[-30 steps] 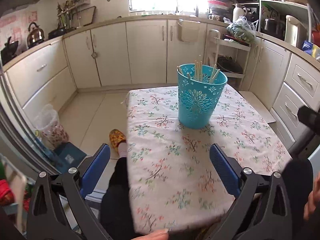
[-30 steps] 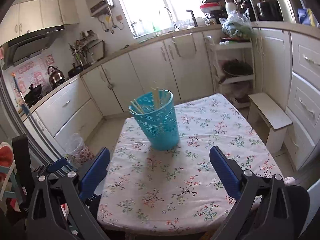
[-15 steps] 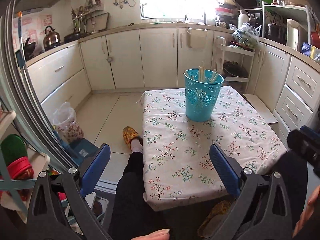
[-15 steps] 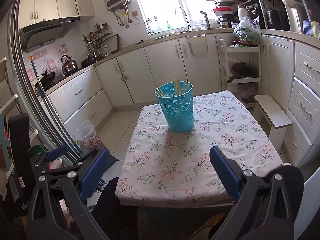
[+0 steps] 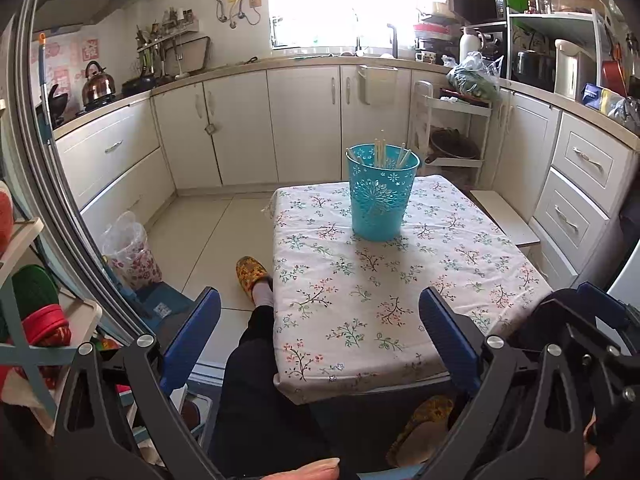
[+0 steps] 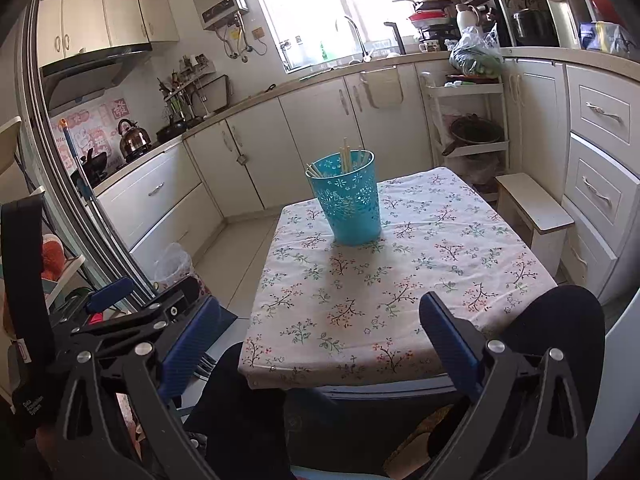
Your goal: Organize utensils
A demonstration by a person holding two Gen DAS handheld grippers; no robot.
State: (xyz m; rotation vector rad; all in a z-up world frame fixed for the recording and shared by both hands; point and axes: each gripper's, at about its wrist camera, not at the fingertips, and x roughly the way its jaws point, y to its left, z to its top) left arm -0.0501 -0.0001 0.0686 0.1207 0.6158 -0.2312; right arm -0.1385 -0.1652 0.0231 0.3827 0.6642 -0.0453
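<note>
Both claws, left claw [image 5: 320, 328] and right claw [image 6: 320, 328], gaped wide, empty, well back from surface [image 5: 400, 300]. Teal basket [image 5: 380, 196] tall, light-looking; clumsy bump could've tipped it, spilling chopsticks [image 5: 382, 152].

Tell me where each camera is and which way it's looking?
Left wrist: on the left hand-held gripper, facing the blue basket across the floral table; a leg and slipper show.
Right wrist: on the right hand-held gripper, facing the same way; the left hand-held gripper and a knee show.
Shared: the basket of chopsticks, table, cabinets.
</note>
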